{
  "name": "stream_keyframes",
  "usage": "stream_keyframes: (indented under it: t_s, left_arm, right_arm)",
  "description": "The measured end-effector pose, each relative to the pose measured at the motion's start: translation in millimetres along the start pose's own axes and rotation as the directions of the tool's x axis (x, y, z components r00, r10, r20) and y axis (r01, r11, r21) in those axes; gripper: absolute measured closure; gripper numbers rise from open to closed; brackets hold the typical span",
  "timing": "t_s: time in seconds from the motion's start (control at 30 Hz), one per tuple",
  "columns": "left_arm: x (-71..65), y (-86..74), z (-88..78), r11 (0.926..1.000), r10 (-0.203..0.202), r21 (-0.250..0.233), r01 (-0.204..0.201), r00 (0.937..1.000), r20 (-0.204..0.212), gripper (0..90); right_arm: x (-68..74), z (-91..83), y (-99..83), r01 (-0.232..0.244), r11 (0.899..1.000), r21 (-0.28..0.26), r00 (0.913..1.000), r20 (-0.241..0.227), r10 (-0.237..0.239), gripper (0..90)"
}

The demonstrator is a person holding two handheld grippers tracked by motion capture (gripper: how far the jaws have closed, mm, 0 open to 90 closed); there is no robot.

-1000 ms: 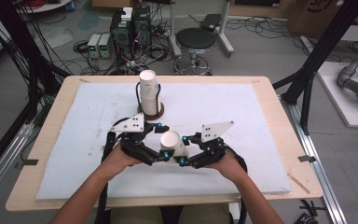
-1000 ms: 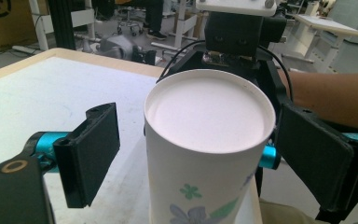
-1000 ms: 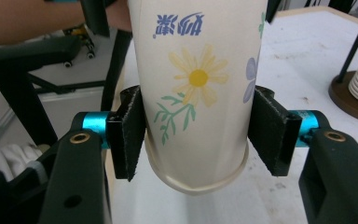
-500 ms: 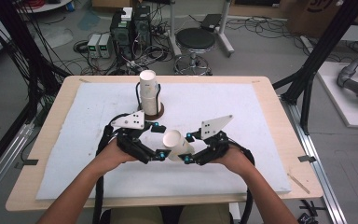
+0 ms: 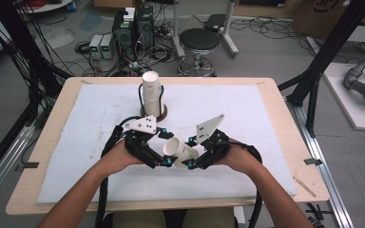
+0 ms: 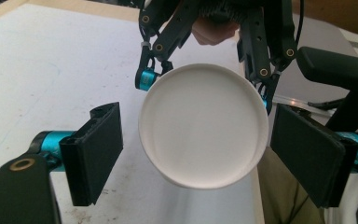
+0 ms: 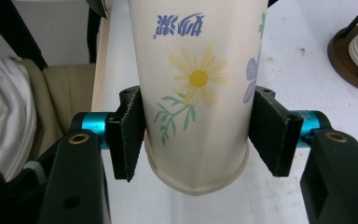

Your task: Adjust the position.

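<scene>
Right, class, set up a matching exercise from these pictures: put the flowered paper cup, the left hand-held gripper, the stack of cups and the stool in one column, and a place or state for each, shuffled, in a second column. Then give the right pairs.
Column one:
1. flowered paper cup
2. left hand-held gripper
3. stack of cups
4. stool

Column two:
A. on the floor beyond the table
B. pads apart, either side of the cup's open mouth, not pressing it
C. clamped between the pads of the right hand-held gripper
D. upright on a round brown base on the table

Pairs: 1-C, 2-B, 3-D, 4-A
</scene>
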State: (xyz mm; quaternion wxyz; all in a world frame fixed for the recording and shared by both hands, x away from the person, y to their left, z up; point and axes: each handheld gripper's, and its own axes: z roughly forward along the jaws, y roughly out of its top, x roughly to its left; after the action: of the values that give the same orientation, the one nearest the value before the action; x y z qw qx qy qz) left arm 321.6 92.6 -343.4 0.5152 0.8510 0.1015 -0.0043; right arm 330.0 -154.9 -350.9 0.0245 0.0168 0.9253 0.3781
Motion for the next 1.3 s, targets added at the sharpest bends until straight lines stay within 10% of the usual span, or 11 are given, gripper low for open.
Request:
stream_keyframes:
  t_s: [0.83, 1.03, 1.3]
  left_arm:
    - [2.3, -4.8, 9.5, 0.9962, 0.04, 0.075, -0.044, 0.9974, 0.059, 37.3]
    - [4.5, -10.3, 0.2, 0.9999, 0.008, -0.008, -0.007, 0.999, 0.043, 37.4]
    - [7.0, -19.1, -9.2, 0.9922, -0.022, -0.122, 0.024, 0.9995, 0.022, 37.4]
  right_arm:
    - [4.2, 12.9, 5.7, 0.02, 0.989, 0.149, 0.9991, -0.04, -0.014, 35.3]
    - [0.9, 2.5, -2.8, -0.065, 0.998, -0.006, 0.9975, 0.028, 0.065, 20.2]
    - [2.2, -12.3, -23.1, -0.136, 0.967, -0.215, 0.9867, 0.058, 0.152, 20.1]
